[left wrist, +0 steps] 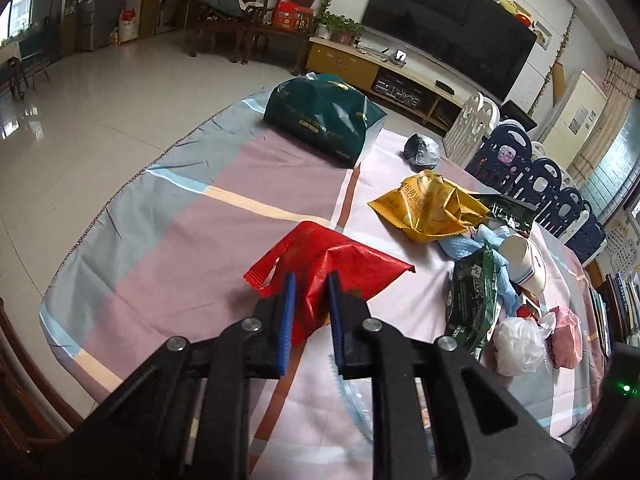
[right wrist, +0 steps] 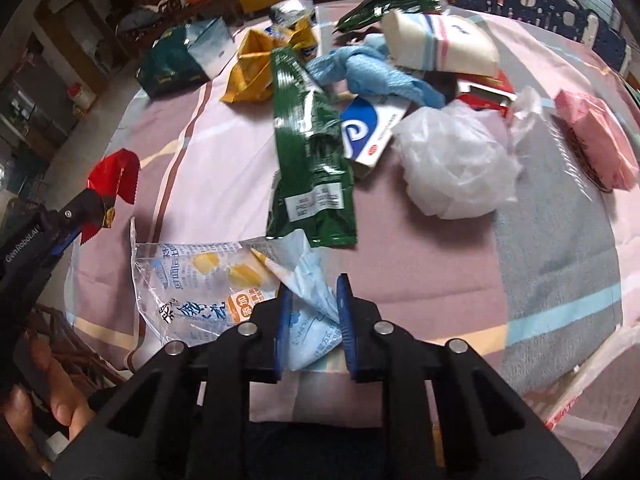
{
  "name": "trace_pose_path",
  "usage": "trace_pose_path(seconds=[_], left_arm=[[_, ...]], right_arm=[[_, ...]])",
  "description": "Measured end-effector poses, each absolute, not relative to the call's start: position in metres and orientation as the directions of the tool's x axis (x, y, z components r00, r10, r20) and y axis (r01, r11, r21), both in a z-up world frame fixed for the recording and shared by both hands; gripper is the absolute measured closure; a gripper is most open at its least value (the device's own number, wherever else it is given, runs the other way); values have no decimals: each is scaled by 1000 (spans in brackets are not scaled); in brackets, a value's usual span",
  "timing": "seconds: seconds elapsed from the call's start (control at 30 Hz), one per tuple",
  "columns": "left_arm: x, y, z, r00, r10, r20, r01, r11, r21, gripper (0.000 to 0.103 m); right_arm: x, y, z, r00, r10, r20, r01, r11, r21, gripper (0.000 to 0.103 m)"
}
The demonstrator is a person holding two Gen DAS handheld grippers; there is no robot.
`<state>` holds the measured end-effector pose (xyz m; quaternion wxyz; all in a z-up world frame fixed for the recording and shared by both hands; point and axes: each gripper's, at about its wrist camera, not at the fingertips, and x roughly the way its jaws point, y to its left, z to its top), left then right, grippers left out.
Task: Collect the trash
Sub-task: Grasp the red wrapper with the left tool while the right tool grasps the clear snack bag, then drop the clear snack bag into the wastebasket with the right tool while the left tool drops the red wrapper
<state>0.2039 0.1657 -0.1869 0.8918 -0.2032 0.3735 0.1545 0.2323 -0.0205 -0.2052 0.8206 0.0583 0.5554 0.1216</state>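
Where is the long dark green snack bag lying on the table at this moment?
In the right wrist view, the green snack bag lies mid-table, between the yellow wrapper and the blue-and-white box, just beyond the clear wrapper.

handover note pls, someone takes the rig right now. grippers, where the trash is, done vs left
Left hand-held gripper: shut on the red wrapper, lifted a little off the cloth.
Right hand-held gripper: closed on the clear blue-printed wrapper, which otherwise lies flat near the table edge.
Left on the table: yellow bag, green bag, blue rag, paper cup, white plastic bag, pink packet, blue-white box.
Dark green bag lies at the far edge.
Nothing visibly binned yet; no bin visible.
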Motion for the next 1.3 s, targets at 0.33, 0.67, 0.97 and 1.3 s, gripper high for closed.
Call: trace_pose_path(seconds=[0.33, 0.67, 0.97, 1.3], left_arm=[[186, 144, -152, 685, 179, -707, -380, 915, -137, 86], [135, 88, -68, 759, 81, -646, -216, 967, -133, 86], [96, 32, -30, 799, 9, -601, -87, 991, -102, 86], [90, -38, -49, 696, -180, -695, 141, 984, -113, 86]], right_arm=[[190, -90, -146, 513, 215, -831, -32, 972, 232, 83], [118, -182, -89, 620, 47, -783, 114, 982, 149, 83], [72, -233, -92, 614, -96, -783, 229, 971, 61, 83], [48, -275, -162, 395, -104, -913, 317, 948, 30, 67]])
